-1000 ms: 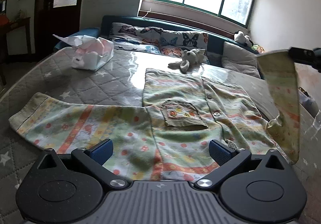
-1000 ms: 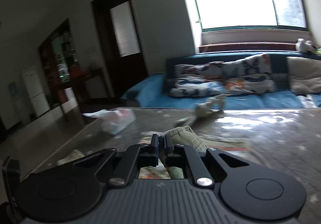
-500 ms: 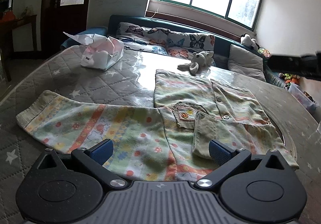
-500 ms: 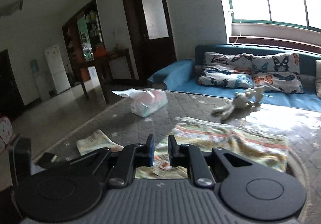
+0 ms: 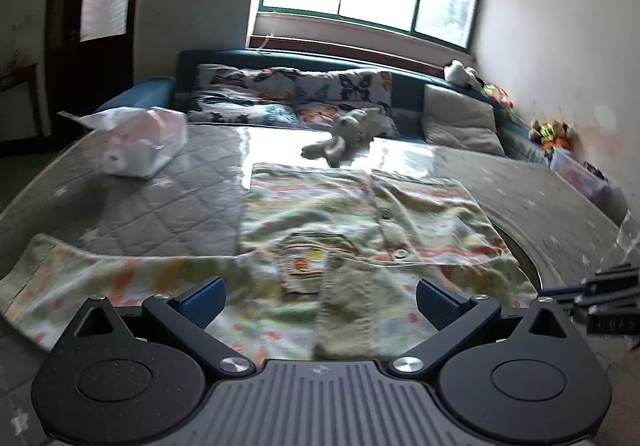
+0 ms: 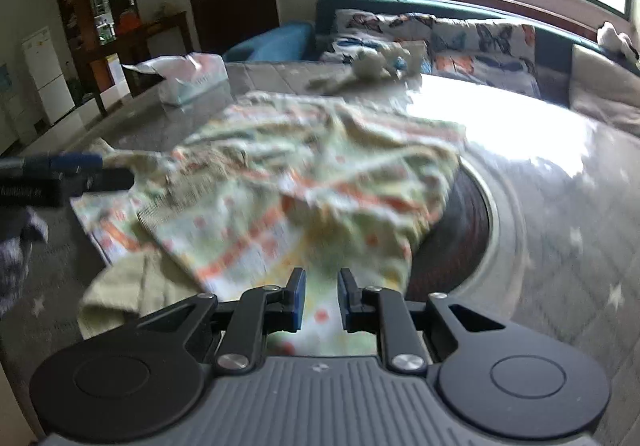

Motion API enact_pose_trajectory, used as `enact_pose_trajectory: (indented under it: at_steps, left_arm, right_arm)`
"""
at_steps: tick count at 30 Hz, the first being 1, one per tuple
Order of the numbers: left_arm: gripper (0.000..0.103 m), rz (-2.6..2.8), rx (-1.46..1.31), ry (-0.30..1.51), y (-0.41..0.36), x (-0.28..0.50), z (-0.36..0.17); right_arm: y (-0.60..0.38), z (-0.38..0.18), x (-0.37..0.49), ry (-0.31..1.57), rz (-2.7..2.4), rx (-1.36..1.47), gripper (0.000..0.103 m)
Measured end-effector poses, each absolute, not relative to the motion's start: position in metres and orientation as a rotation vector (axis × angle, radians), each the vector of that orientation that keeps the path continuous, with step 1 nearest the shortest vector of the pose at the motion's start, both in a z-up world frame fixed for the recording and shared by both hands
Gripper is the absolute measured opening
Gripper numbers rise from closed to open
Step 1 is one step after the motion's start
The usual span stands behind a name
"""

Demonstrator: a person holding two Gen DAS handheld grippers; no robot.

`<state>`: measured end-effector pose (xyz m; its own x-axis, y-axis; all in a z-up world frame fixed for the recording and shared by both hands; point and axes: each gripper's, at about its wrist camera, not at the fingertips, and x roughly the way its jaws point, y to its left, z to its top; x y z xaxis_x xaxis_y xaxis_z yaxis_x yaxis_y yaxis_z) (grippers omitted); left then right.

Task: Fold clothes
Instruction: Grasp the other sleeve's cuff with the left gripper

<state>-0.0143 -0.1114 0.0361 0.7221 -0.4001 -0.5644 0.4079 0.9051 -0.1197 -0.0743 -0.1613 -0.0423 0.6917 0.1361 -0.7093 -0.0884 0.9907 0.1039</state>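
Note:
A pastel printed button shirt [image 5: 360, 214] lies flat on the grey quilted table [image 5: 160, 206]. Its right sleeve [image 5: 344, 310] is folded in over the front, and the other sleeve [image 5: 100, 278] stretches out to the left. My left gripper [image 5: 320, 300] hovers wide open over the near hem with nothing between its fingers. My right gripper [image 6: 321, 298] hangs low over the shirt [image 6: 304, 174]. Its jaws are opening, a narrow gap shows, and no cloth is pinched in it. Each gripper shows at the edge of the other's view: the right gripper [image 5: 608, 294] and the left gripper [image 6: 60, 170].
A tissue pack [image 5: 144, 146] sits at the table's far left and a plush toy [image 5: 348, 134] at the far middle. Behind stands a blue sofa with butterfly cushions [image 5: 288, 86]. A dark round inset [image 6: 460, 230] shows beside the shirt's right edge.
The right gripper let go of the raised sleeve, which dropped folded across the shirt front. That gripper then sank toward the shirt with its jaws parting. The left gripper shifted slightly and stayed open.

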Motion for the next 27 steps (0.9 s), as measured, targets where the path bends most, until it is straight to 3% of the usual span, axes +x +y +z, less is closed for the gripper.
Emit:
enact_pose_trajectory:
  at_steps: [8, 17, 21, 27]
  left_arm:
    - [0.103, -0.437, 0.091, 0.654, -0.138, -0.002, 0.019]
    - [0.103, -0.425, 0.124, 0.676, -0.147, 0.003, 0.01]
    - [0.103, -0.406, 0.128, 0.682, -0.143, 0.006, 0.008]
    - [0.103, -0.344, 0.133, 0.644, -0.138, 0.004, 0.011]
  right_arm:
    - [-0.179, -0.048, -0.081, 0.794, 0.112, 0.09, 0.017]
    - [-0.186, -0.054, -0.021, 0.772, 0.087, 0.061, 0.017]
    - [-0.201, -0.067, -0.017, 0.789, 0.063, 0.113, 0.008]
    - [-0.191, -0.052, -0.038, 0.76, 0.092, 0.078, 0.019]
